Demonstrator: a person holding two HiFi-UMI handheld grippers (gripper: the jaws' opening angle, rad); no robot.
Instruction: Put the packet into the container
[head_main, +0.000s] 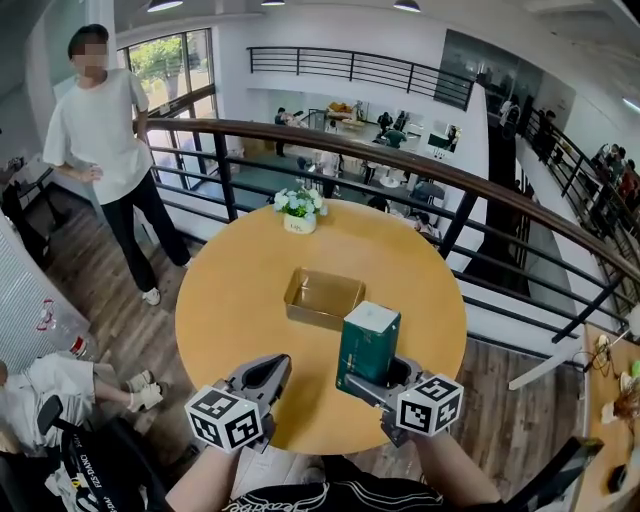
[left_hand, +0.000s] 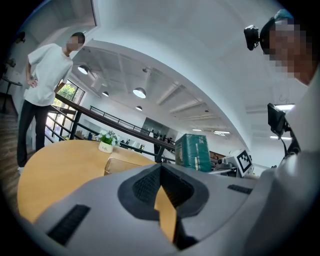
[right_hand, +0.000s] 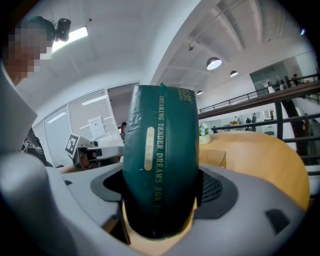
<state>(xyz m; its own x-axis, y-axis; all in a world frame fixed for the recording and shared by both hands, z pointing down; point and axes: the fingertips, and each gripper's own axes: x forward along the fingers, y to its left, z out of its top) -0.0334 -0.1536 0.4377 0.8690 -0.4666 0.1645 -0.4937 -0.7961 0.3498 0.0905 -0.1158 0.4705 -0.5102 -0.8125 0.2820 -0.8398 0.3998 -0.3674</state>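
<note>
A dark green packet (head_main: 367, 343) stands upright above the near part of the round wooden table (head_main: 230, 300), with my right gripper (head_main: 374, 378) shut on its lower part. In the right gripper view the packet (right_hand: 159, 170) fills the space between the jaws of the right gripper (right_hand: 160, 202). The open tan container (head_main: 323, 297) rests on the table just beyond the packet, and shows low in the left gripper view as well (left_hand: 122, 164). My left gripper (head_main: 264, 373) hovers at the near table edge, left of the packet, shut with nothing in it (left_hand: 162, 186).
A small white pot of flowers (head_main: 300, 211) stands at the table's far edge. A dark railing (head_main: 420, 165) curves behind the table, with a drop to a lower floor beyond. A person in a white shirt (head_main: 100, 135) stands at the left; another sits low left (head_main: 60, 385).
</note>
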